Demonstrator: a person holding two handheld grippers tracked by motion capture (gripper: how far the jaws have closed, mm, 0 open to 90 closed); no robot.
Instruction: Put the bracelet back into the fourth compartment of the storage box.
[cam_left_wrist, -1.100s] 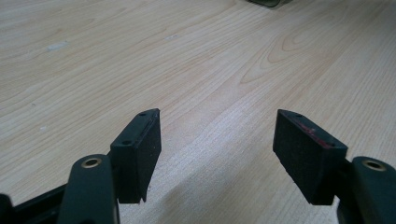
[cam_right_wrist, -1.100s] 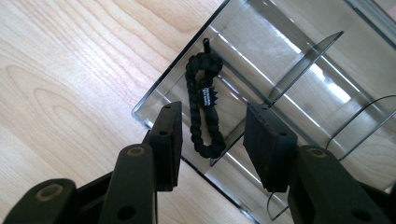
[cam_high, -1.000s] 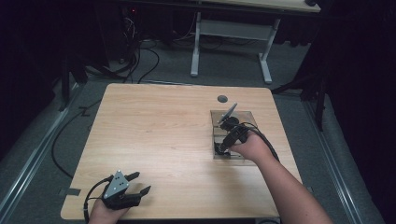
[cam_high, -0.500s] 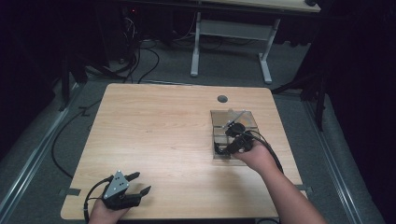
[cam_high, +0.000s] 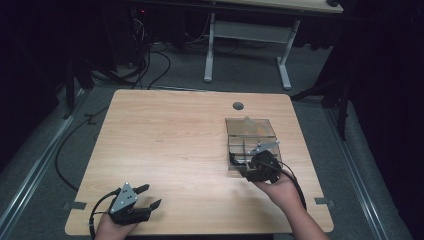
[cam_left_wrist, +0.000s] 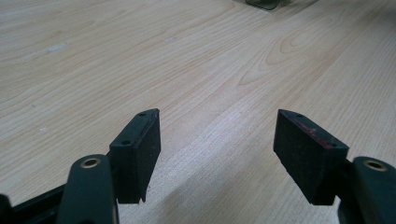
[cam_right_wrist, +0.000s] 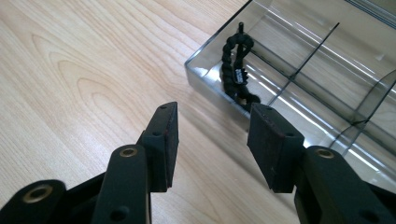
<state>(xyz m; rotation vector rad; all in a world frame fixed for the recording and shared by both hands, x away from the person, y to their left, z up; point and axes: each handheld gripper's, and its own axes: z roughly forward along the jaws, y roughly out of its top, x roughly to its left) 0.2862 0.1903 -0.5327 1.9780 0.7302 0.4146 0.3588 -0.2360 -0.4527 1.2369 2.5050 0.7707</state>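
A clear plastic box with dividers and its lid raised stands on the right half of the wooden table. A black beaded cord lies in the box's near corner compartment. My right gripper hovers at the box's near edge; in the right gripper view its jaws stand apart with nothing between them, midpoint, just short of the box wall. My left gripper rests at the table's front left corner, open and empty over bare wood.
A round cable hole sits near the table's far edge. Another desk's white legs and cables are on the floor beyond. A corner of the clear box shows far off in the left gripper view.
The right gripper has pulled back from inside the box toward the near edge. The black cord now lies in the compartment, free of the jaws. The left gripper has stayed put.
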